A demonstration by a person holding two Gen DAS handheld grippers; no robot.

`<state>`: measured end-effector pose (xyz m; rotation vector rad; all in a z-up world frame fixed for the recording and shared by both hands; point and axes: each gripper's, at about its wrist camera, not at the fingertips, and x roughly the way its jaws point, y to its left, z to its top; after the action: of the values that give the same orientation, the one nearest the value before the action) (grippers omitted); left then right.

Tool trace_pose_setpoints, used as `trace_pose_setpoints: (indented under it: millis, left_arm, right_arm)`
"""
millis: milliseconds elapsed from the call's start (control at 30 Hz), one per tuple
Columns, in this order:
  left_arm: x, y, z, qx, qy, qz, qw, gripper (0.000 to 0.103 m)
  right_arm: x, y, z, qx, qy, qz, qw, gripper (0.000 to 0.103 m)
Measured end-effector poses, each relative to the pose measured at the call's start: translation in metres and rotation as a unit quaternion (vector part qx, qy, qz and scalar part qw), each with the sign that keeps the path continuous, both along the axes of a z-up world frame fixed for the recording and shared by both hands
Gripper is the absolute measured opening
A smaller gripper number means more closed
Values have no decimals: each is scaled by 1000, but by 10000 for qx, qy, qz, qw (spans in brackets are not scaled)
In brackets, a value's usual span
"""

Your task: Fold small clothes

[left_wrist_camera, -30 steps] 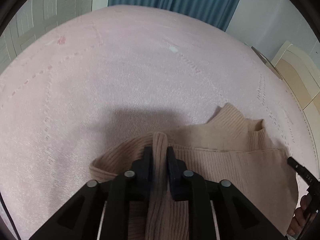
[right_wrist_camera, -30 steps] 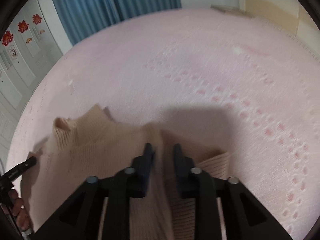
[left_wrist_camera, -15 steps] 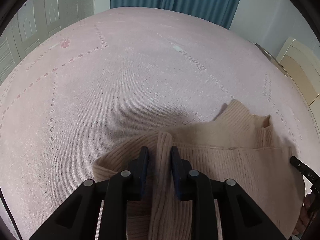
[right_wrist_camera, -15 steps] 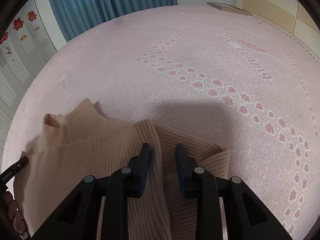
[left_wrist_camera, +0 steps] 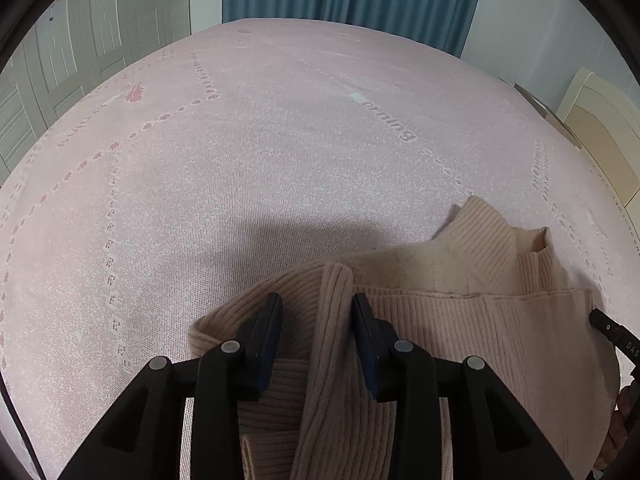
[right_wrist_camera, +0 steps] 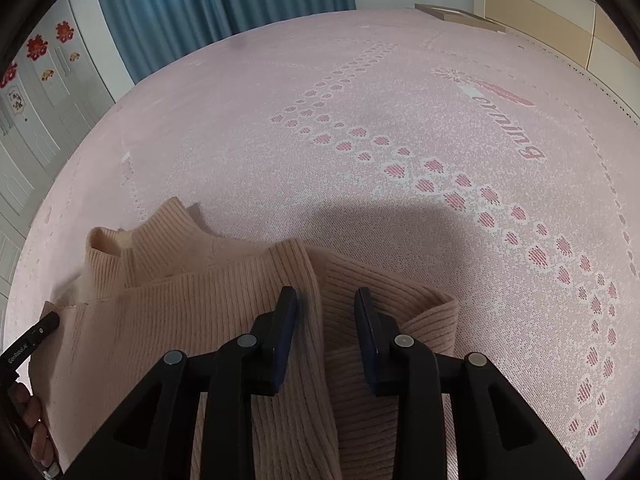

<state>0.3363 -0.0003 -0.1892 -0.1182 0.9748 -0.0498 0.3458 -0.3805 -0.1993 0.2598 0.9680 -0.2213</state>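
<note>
While the lower half of the sweater (left_wrist_camera: 460, 320) runs out of frame beneath both claws, its hem cannot be seen in either view, and only the tip of each opposite claw and a few fingers at the frame edge show. The beige ribbed sweater lies on a pink bedspread (left_wrist_camera: 260, 160) just ahead of and under the claws, its turtleneck collar (right_wrist_camera: 132, 248) standing open at the far side, left of the right claw (right_wrist_camera: 326, 300) and right of the left claw (left_wrist_camera: 318, 306). A folded-in sleeve (left_wrist_camera: 328, 340) runs between the left claw's pads; they have just been opening and now stand clear of the knit on both sides, so the sleeve is released. The right claw's pads have also just been opening; a folded edge of the sweater passes between them, close by the left pad, with a gap at the right pad, so nothing is clamped there either. Each claw casts a broad shadow on the bedspread ahead of it. Woven into the bedspread are dotted rows of small pink hearts (right_wrist_camera: 480, 200) and a mirrored word ahead and to the right. Beyond the bed hang blue curtains (left_wrist_camera: 352, 0); pale panelled wardrobe doors (left_wrist_camera: 80, 40) stand far left, with red stickers on them in the right view, and a cream headboard (left_wrist_camera: 600, 128) stands far right. No containers appear.
</note>
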Motion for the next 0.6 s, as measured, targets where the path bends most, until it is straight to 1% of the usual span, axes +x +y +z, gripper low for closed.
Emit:
trace_pose_setpoints:
  millis: [133,333,567,600]
  left_arm:
    - [-2,-2,1,-63,-23,-17,10000,34]
    - [-7,-3,3,-263,-146,-68,9995,34]
    - [-9,-1,8,-381,-327,-44,9987,34]
    - [-10,-1,10,-466,-362,-104,9982,34]
  right_arm:
    - [-1,0,1,29,-21,-34,10000,31]
    - [-4,1,1,13,-96,-50,9999,31]
    - [-5,-5,1,199,-143,-120,9996,31]
    - [-5,-5,1,196,-154,-139,9996,31]
